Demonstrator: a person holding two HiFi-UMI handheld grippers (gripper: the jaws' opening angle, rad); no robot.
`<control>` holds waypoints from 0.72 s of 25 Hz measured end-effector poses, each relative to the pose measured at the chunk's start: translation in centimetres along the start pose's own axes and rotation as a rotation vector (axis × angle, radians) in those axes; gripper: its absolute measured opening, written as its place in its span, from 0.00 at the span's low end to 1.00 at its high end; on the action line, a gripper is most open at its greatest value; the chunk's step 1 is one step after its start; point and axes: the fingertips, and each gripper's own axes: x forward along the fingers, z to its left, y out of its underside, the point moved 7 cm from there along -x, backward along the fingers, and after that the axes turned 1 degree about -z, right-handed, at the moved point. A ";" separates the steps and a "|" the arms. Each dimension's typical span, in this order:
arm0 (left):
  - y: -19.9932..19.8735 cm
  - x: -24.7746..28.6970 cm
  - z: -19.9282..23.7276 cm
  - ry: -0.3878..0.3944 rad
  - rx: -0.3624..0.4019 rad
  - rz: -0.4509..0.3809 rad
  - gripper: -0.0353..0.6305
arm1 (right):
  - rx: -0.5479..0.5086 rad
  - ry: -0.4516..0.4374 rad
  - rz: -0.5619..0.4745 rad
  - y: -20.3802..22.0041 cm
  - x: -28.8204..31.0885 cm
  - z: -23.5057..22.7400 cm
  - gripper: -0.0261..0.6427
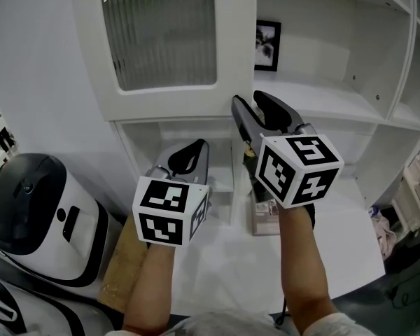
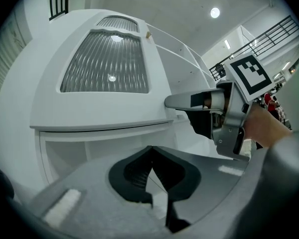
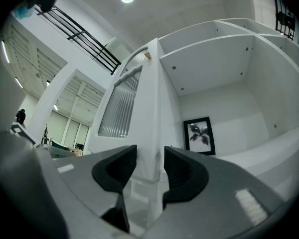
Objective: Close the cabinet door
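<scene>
White shelving cabinet point(image 1: 322, 96) fills the wall, bays open. Cabinet door point(image 1: 164, 33) with the ribbed glass panel is swung out, not closed, its free edge pointing toward the person. White-and-black rounded machine point(image 1: 42, 215) sits low left, with a brown board point(image 1: 122, 264) just beside it. The white counter point(image 1: 224, 264) runs under both arms. Right gripper point(image 1: 250, 100) is up at the door's free edge, tilted slightly up, jaws partway apart and straddling that edge. In the right gripper view point(image 3: 150, 156) the door point(image 3: 139, 113) stands between the pads, one pad on the glass face and the other on the shelf side (thin gap showing on the shelf side, so it brackets the edge without clamping it). Left gripper point(image 1: 199, 145) is held level below the door's bottom rail, clear of it. Its own view point(image 2: 152, 151) shows the jaw tips together, nothing between them, with the door point(image 2: 104, 68) above. Small box point(image 1: 266, 219) lies on the counter under the right wrist. Framed picture point(image 1: 267, 45) leans at the back of the shelf bay just right of the door edge.
</scene>
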 end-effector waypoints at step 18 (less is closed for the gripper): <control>-0.3 -3.4 0.3 -0.028 -0.018 -0.003 0.05 | -0.017 0.069 0.008 -0.3 -2.0 1.5 0.22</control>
